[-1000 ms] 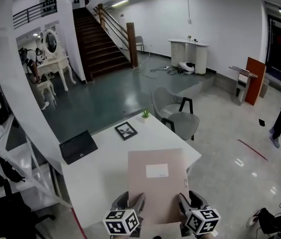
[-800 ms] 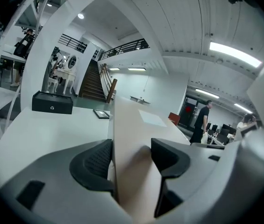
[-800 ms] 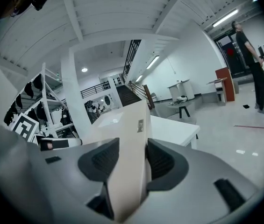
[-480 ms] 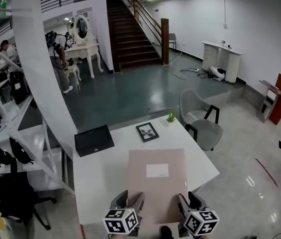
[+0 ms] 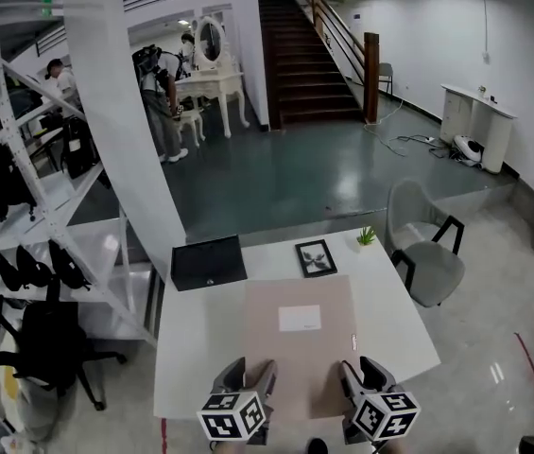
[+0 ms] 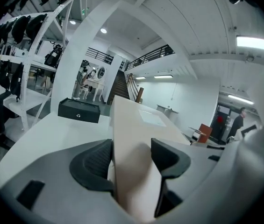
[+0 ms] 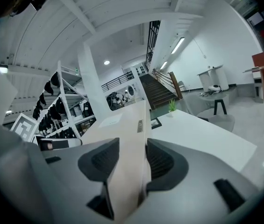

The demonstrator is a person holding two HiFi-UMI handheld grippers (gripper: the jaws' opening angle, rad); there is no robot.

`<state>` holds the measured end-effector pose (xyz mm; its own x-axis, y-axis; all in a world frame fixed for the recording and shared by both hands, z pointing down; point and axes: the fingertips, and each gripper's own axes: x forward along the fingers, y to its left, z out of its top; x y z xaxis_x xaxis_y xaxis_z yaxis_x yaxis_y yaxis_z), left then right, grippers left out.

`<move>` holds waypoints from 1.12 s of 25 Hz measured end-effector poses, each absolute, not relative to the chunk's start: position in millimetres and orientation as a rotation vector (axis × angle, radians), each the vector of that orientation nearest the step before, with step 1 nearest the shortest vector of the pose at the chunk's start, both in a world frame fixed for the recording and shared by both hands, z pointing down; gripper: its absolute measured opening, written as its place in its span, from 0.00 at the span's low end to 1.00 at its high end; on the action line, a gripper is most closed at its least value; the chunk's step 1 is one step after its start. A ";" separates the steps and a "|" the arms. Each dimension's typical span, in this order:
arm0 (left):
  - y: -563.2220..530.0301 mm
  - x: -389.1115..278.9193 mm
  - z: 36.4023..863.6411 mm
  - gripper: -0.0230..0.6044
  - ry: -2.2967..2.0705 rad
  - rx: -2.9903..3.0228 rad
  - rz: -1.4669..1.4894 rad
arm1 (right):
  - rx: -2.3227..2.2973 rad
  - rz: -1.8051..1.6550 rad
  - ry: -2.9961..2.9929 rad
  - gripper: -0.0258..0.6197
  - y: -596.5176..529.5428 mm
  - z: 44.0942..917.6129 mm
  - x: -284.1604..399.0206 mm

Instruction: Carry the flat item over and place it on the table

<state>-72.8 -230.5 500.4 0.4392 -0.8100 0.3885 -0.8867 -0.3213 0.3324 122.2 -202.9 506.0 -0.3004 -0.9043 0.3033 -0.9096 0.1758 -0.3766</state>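
Note:
A flat tan cardboard parcel (image 5: pixel 300 339) with a white label (image 5: pixel 300 318) hangs level over the white table (image 5: pixel 196 348) in the head view. My left gripper (image 5: pixel 259 378) is shut on its near left corner, my right gripper (image 5: pixel 352 378) on its near right corner. In the left gripper view the parcel (image 6: pixel 132 139) runs forward between the left gripper (image 6: pixel 131 158)'s dark pads. The right gripper view shows the parcel (image 7: pixel 124 139) clamped in the right gripper (image 7: pixel 132 160), its edge toward the camera.
A black box (image 5: pixel 208 261), a framed picture (image 5: pixel 316 257) and a small green plant (image 5: pixel 367 236) sit at the table's far side. A grey chair (image 5: pixel 427 253) stands at the right. White shelving (image 5: pixel 30 244) with dark bags and a white pillar (image 5: pixel 120 112) stand left. People are near a dressing table (image 5: pixel 205 78).
The view has swung left and the table has come squarely under the parcel. Both grippers keep their hold on the parcel's near corners.

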 end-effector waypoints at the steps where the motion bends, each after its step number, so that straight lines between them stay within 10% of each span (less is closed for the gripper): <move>1: -232.1 -73.6 499.6 0.45 -1.441 2.187 0.202 | 1.831 0.784 -2.414 0.32 -207.5 505.8 121.7; 28: -292.3 -88.4 557.3 0.45 -1.561 1.973 0.268 | 1.595 0.910 -2.400 0.31 -295.5 563.3 108.8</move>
